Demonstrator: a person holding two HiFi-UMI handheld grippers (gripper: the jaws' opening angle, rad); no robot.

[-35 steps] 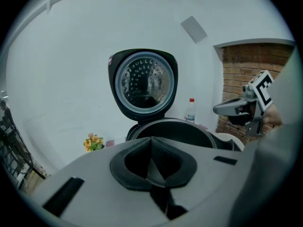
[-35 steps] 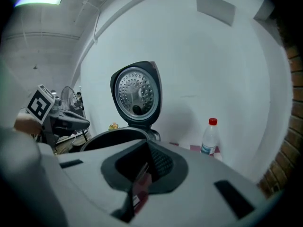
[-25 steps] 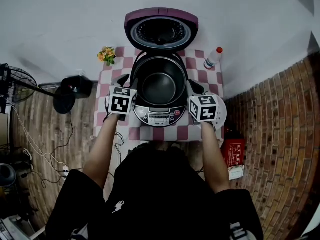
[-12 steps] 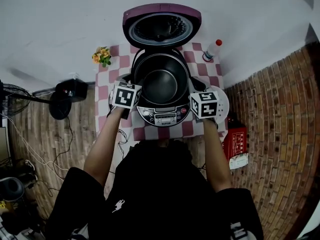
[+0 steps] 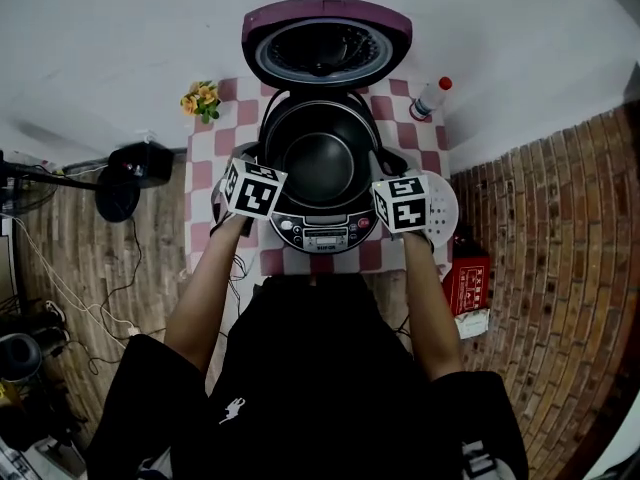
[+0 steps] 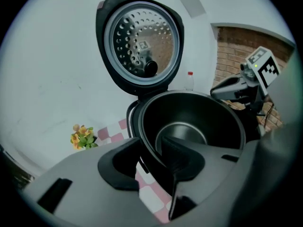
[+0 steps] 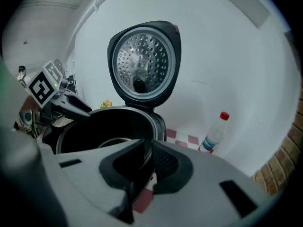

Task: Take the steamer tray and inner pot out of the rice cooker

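The purple rice cooker (image 5: 322,230) stands on the checked table (image 5: 205,178) with its lid (image 5: 326,48) raised. The dark inner pot (image 5: 318,158) sits in it. My left gripper (image 5: 247,158) straddles the pot's left rim (image 6: 144,148). One finger (image 6: 182,157) is inside and the other outside with a gap, and the jaws are closing. My right gripper (image 5: 392,164) straddles the right rim (image 7: 150,143). Its jaws stand narrowly apart and are opening. The white steamer tray (image 5: 445,208) lies on the table, partly hidden under my right gripper.
A clear bottle with a red cap (image 5: 431,96) stands at the table's far right corner, and small yellow flowers (image 5: 200,98) at the far left. On the floor, a black fan (image 5: 120,183) is at left and a red box (image 5: 468,283) at right. A white wall lies behind.
Both grippers have sunk a little onto the pot's rim, one at each side. The pot still sits in the cooker.
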